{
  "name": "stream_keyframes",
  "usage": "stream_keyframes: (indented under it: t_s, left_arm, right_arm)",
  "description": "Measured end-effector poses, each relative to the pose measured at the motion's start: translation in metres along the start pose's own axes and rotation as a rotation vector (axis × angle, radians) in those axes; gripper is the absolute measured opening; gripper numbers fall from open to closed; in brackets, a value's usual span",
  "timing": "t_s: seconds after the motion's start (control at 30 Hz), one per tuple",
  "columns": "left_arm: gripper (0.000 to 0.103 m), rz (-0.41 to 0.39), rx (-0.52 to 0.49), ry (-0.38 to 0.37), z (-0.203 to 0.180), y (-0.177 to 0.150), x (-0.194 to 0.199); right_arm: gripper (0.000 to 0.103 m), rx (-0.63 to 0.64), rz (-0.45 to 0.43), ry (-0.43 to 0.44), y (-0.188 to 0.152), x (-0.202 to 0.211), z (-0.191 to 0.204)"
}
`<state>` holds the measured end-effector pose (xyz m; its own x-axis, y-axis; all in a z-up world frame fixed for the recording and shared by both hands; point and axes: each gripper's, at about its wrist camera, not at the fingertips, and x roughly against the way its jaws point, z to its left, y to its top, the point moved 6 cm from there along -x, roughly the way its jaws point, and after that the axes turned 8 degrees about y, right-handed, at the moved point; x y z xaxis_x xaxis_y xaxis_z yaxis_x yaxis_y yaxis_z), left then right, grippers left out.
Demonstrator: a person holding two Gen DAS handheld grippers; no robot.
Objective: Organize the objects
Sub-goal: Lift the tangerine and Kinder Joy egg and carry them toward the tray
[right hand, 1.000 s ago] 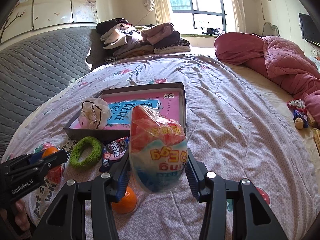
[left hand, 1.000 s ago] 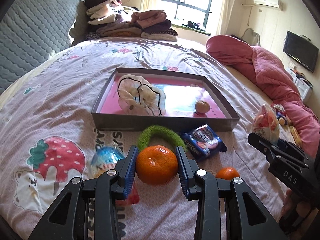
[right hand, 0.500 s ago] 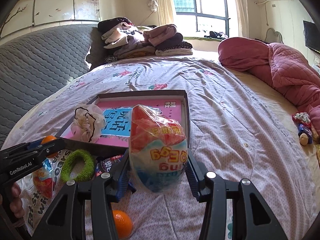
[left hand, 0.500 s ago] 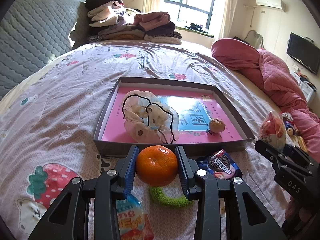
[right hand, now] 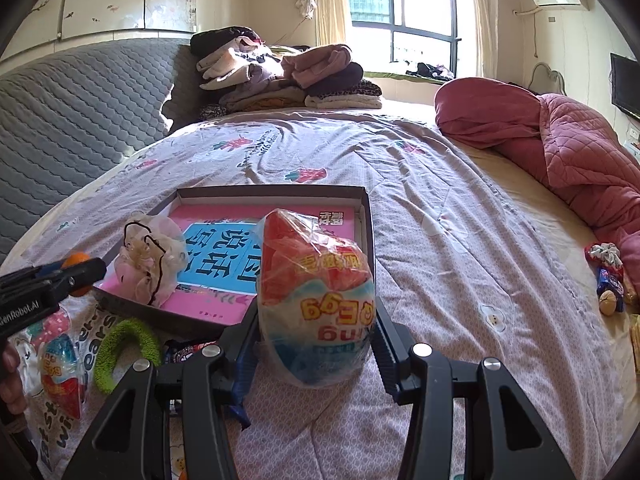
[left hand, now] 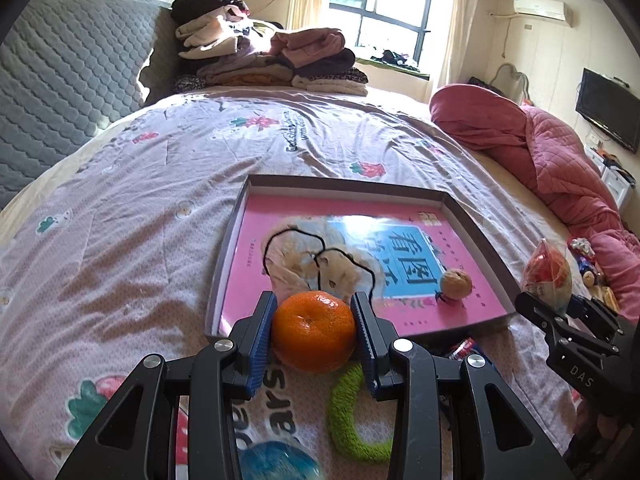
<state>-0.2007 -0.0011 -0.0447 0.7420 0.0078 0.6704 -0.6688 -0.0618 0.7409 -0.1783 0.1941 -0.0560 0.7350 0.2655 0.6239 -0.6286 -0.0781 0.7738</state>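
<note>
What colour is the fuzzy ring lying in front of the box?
Bright green. The ring shows best in the left wrist view, just below the box.

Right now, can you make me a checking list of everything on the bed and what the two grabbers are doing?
Surface: bedspread with strawberry prints, wrinkled.
Job's things: box lying open with a pink book, a hair scrunchie and a walnut inside; green ring, snack packet and a second toy egg lie outside the box.
Clutter: small toys at the bed's right edge.
Grippers: left gripper shut on an orange; right gripper shut on a wrapped toy egg.
Cables: nothing seen.
Surroundings: folded clothes, pink quilt, window, television.
</note>
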Motion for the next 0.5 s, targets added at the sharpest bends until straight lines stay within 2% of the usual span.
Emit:
stream_keyframes:
  t_s: [0.37,0.5]
  left_arm:
    - [0.039,-0.011,-0.001,0.009,0.014,0.022,-0.023]
    - [0.039,0.009,-0.002,0.005,0.023,0.023,-0.034]
  right_arm:
    - [0.050,0.021,0.024,-0.024,0.008,-0.018,-0.001]
    - [0.050,0.028,0.042,-0.035,0.008,-0.027,-0.004]
